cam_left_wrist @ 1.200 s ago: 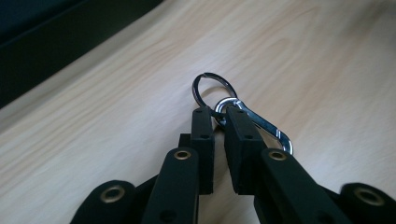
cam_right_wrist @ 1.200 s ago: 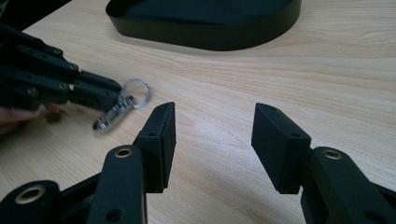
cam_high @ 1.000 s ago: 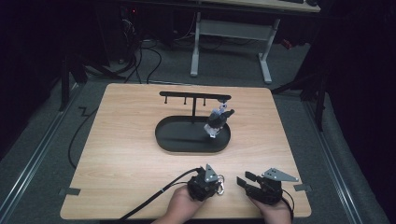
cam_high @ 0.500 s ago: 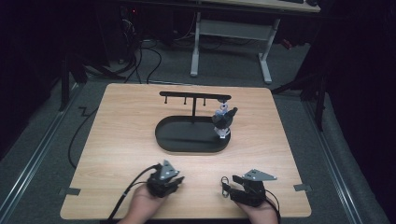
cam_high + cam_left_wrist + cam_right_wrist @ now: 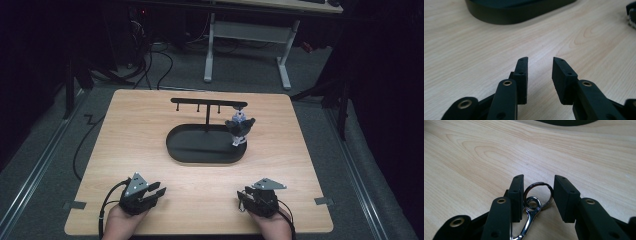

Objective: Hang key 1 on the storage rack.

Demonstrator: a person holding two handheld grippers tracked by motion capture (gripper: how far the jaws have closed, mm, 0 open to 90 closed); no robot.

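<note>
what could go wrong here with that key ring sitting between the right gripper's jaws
The key ring lies flat on the table between the open jaws of the right gripper. A thin ring lying flat may slip out or tilt when the jaws close. The metal clasp hooked on it sits by one jaw and could get pinched instead. The left gripper is open with nothing between its jaws, so it gives no support if the ring slides.

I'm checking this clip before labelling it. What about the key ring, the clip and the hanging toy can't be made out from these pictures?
- Snap clip: its lower end is cut off by the bottom edge of the right gripper view.
- Key ring: one side is hidden behind a jaw of the right gripper, so contact with it cannot be told.
- Hanging toy: too small and blurred in the high view to identify.
- Stand: cut off by the top edge of the left gripper view.
</note>
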